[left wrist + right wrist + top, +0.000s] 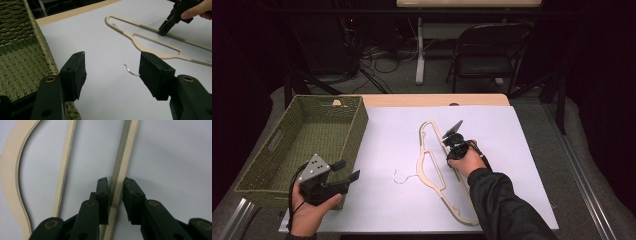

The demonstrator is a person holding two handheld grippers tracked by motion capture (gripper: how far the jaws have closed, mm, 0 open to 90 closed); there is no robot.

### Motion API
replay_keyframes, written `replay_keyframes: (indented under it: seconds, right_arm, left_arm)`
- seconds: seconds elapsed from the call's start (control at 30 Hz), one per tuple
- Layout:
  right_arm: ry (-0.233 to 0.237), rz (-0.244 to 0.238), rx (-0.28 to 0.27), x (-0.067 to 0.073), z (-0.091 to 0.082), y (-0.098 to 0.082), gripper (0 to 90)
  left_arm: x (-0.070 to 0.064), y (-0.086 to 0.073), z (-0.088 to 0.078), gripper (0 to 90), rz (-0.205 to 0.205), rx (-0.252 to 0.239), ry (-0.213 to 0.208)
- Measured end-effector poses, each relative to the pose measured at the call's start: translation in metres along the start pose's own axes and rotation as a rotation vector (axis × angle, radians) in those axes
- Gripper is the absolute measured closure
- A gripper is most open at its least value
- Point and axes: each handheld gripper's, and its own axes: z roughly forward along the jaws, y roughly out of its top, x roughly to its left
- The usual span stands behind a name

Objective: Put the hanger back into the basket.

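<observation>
Hanger (119, 177), thin, stiff and judged light, is straddled at its ribbed bar by the right gripper (116, 181), jaws narrowed, contact uncertain; left gripper (111, 65) is held wide open, empty.

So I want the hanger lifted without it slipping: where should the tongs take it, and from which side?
Probably the hanger's straight bottom bar, from above, jaws astride it. The hanger lies flat on the white sheet, and the bar is thin with a toothed strip. The right tongs already straddle it there.
</observation>
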Motion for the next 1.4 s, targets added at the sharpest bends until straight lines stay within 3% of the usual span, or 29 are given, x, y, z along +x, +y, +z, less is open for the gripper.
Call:
replay_keyframes:
  seconds: [0.3,0.4,0.47,0.6,0.77,0.8,0.83,0.87,0.9,1.1,1.17,1.23,1.4]
  right_arm:
    - [-0.008,0.006,0.003,-0.001,0.000,0.000,78.7]
    - [-0.007,0.030,-0.003,0.000,0.000,0.000,78.7]
    - [-0.035,0.026,0.010,0.001,0.000,0.000,78.9]
    - [-0.040,0.022,0.000,0.003,0.000,0.000,78.9]
    - [-0.039,0.040,0.028,0.002,-0.001,0.002,79.0]
    - [-0.007,0.051,0.022,0.000,0.000,0.002,79.1]
    - [-0.020,0.049,0.061,-0.001,-0.003,0.003,79.1]
    - [-0.002,0.054,0.026,-0.002,0.000,0.002,79.2]
    - [0.020,0.062,0.026,-0.003,0.000,0.001,79.2]
    - [0.041,0.067,0.028,-0.008,-0.004,0.000,79.3]
    - [0.065,0.081,-0.008,-0.009,-0.003,-0.001,79.3]
    - [0.070,0.083,0.004,-0.009,-0.005,-0.002,79.3]
    - [0.095,0.092,-0.024,-0.011,-0.007,-0.006,79.3]
  left_arm:
    - [-0.001,0.000,0.002,38.2,0.000,0.004,-0.006]
    - [-0.001,0.000,0.002,38.2,-0.001,0.003,-0.006]
    - [-0.001,0.000,0.002,38.2,-0.001,0.002,-0.004]
    - [0.000,-0.001,0.002,38.2,-0.003,0.000,-0.004]
    - [0.000,-0.001,0.002,38.2,-0.008,-0.002,-0.007]
    - [0.000,-0.002,0.003,38.2,-0.009,-0.002,-0.007]
    - [0.000,-0.002,0.003,38.2,-0.008,0.001,-0.008]
    - [0.000,-0.002,0.003,38.2,-0.008,0.001,-0.008]
    - [0.000,-0.002,0.004,38.2,-0.011,0.000,-0.012]
    - [-0.002,-0.002,0.005,38.2,-0.010,-0.001,-0.020]
    - [-0.004,-0.002,0.006,38.2,-0.007,0.000,-0.025]
    - [-0.007,-0.001,0.007,38.2,-0.004,-0.001,-0.038]
    - [-0.018,-0.002,0.015,38.2,0.012,0.004,-0.069]
